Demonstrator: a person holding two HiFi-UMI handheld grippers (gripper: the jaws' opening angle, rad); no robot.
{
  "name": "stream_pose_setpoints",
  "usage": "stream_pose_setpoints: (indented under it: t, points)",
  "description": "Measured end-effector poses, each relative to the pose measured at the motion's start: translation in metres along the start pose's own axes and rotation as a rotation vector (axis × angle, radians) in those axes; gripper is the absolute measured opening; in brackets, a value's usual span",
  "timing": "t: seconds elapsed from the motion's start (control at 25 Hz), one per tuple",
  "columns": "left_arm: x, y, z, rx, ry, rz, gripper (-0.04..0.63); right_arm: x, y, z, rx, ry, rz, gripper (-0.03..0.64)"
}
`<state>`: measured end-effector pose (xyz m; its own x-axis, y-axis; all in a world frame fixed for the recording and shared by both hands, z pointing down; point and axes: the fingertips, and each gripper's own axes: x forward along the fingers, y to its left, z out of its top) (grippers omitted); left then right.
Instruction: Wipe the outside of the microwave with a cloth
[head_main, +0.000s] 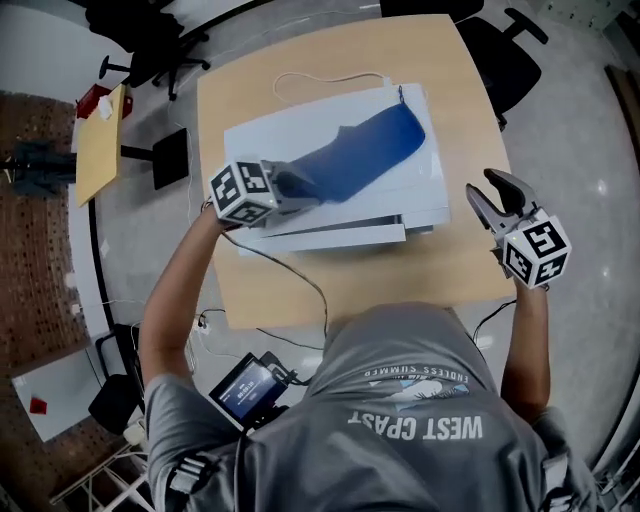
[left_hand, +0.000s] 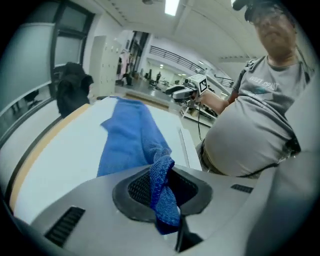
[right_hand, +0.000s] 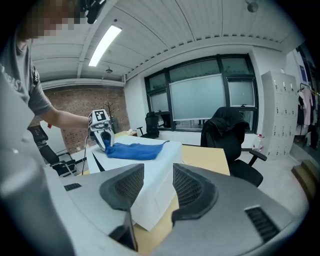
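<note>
Microwave (head_main: 280, 135) top under blue cloth (head_main: 365, 150) | left gripper (head_main: 298, 190) clamped on cloth end: drag flat, press evenly | right gripper (head_main: 482, 184) apart, empty, beside microwave

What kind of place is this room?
Probably an office or lab workspace: a black swivel office chair, a light wooden table, and tall white metal lockers beside large dark-framed windows.

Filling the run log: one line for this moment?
left gripper: shut on cloth | cloth: lies on microwave top | right gripper: open, empty, beside microwave
</note>
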<state>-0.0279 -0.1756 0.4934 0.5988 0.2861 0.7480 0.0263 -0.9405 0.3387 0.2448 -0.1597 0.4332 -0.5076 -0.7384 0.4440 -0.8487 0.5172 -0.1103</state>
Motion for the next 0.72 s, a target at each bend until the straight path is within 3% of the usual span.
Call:
stream_pose_setpoints:
  t: [0.12, 0.2, 0.32, 0.56, 0.72]
  points:
    - [-0.044, -0.006, -0.062, -0.123, -0.025, 0.097, 0.074, 0.019, 0.009, 0.008, -0.019, -0.015, 0.053, 0.189]
    - [-0.052, -0.009, -0.076, -0.134, -0.046, 0.151, 0.074, 0.029, 0.017, 0.014, -0.036, -0.022, 0.091, 0.189]
    - [-0.033, -0.012, -0.056, -0.045, -0.055, 0.161, 0.074, 0.039, 0.033, 0.022, -0.062, -0.026, 0.133, 0.189]
    - [0.043, -0.019, 0.039, 0.212, -0.057, 0.078, 0.075, 0.044, 0.058, 0.031, -0.104, -0.022, 0.165, 0.189]
    - [0.041, -0.023, 0.053, 0.29, -0.075, 0.11, 0.075, 0.039, 0.071, 0.043, -0.139, -0.036, 0.191, 0.189]
